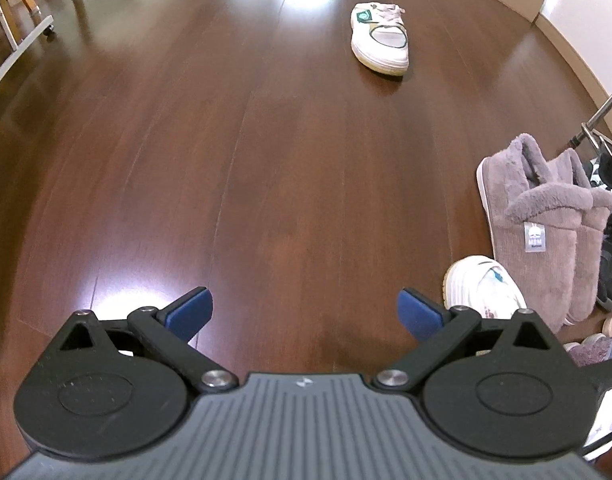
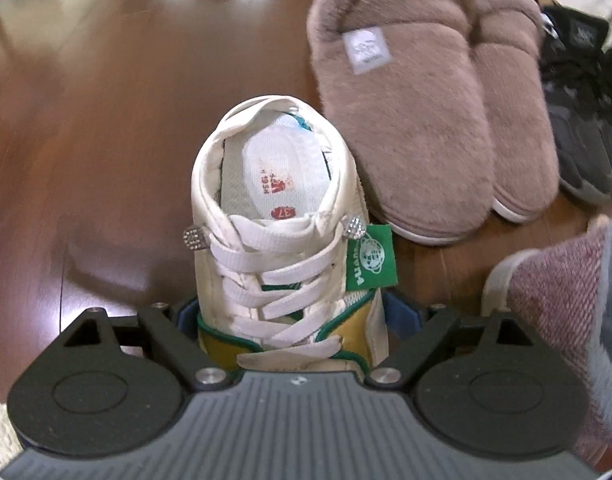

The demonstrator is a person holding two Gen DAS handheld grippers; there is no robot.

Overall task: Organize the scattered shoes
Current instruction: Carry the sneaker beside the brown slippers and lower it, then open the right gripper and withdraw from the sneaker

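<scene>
- Right now your right gripper (image 2: 290,316) is gripping the white sneaker (image 2: 282,216) across its laced forefoot, blue pads against both sides.
- Just beside it, the plush slippers (image 2: 438,120) are sitting as a pair, with black sneakers (image 2: 582,120) beyond.
- Your left gripper (image 1: 305,312) is hovering wide open over bare wooden floor (image 1: 226,140).
- Farther off, the matching sneaker (image 1: 380,40) is lying alone.

Two white sneakers show up: one (image 1: 380,38) alone far out on the floor, the other (image 2: 286,240) near, just left of the slippers. Two fluffy grey-brown slippers (image 2: 402,120) sit side by side. To their right, dark shoes (image 2: 582,112), seemingly two, though the edge hides the count.
</scene>
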